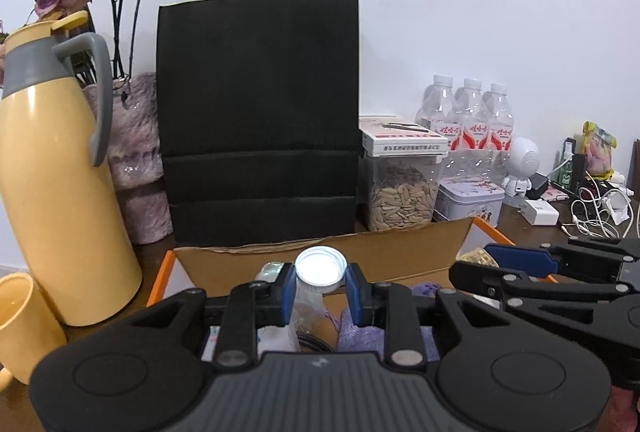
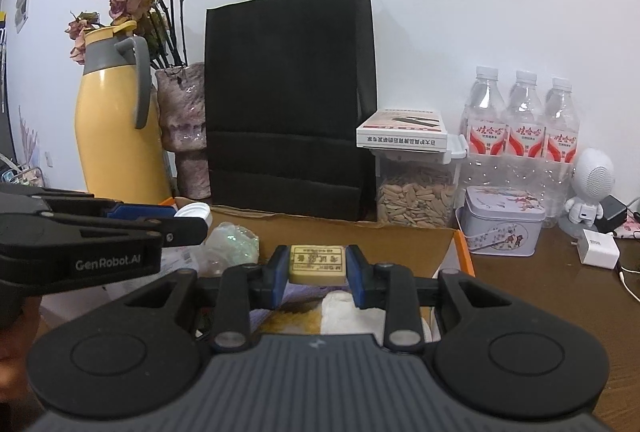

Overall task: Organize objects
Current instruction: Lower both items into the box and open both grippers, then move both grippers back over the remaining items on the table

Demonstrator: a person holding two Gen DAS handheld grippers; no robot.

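White-capped bottle (image 1: 320, 268) clamped in left claw (image 1: 320, 290), tan block (image 2: 317, 264) clamped in right claw (image 2: 318, 274)

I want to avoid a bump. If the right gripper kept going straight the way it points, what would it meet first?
Probably the far wall of the cardboard box, just beyond the small yellowish block held in the right gripper. If it cleared that wall, the black paper bag stands next behind. Depth is hard to judge here.
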